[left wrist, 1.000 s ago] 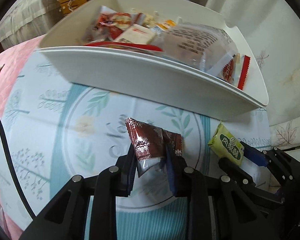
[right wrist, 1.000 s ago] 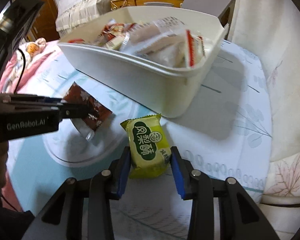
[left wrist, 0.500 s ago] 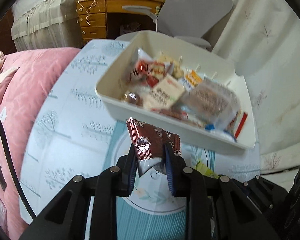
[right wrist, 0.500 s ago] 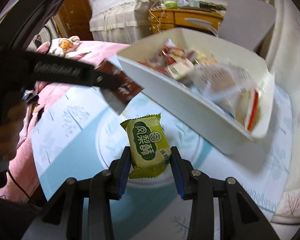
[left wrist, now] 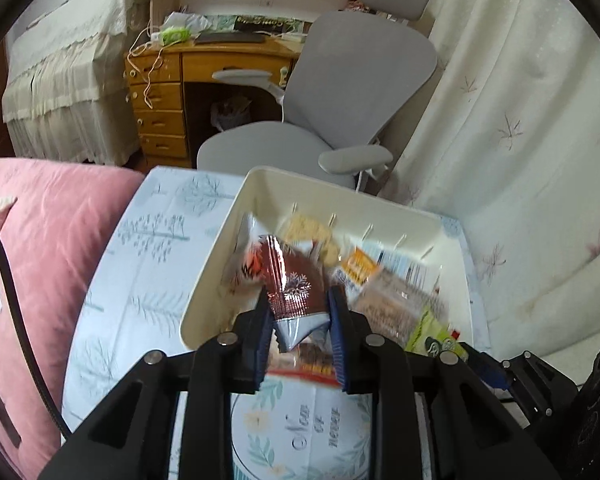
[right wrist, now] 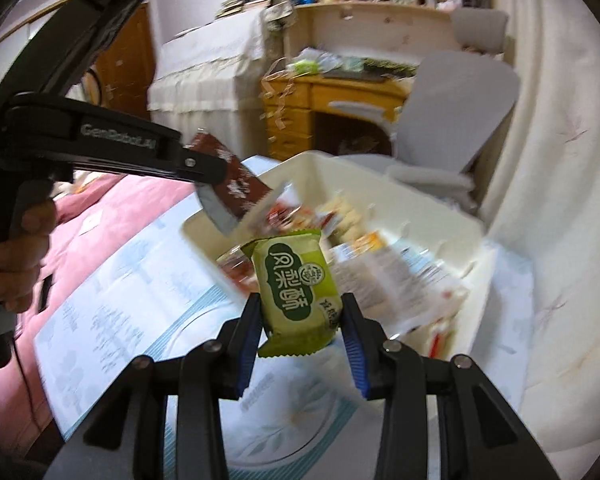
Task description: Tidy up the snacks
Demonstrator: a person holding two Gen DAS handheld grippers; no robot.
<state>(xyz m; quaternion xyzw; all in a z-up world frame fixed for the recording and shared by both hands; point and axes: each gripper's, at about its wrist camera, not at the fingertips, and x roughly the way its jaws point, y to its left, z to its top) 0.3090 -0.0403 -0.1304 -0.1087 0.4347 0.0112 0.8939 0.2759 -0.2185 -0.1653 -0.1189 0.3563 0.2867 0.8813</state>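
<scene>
The left gripper (left wrist: 298,316) has its jaws drawn nearly together, pinching a brown foil snack packet (left wrist: 296,280) with a snowflake print by its silver lower end. The jaws have just eased apart a touch, with the packet between them. The packet hangs above the near left part of the white bin (left wrist: 208,280), which is full of wrapped snacks. The right gripper (right wrist: 300,316) clamps a green snack packet (right wrist: 294,288) by its lower half, upright, in front of the same bin. The bin sits on a pale blue tree-print tablecloth (left wrist: 140,260), beside a pink quilt (left wrist: 40,220). A hand (right wrist: 16,256) grips the left tool's handle. A grey office chair (left wrist: 340,92) stands beyond.
</scene>
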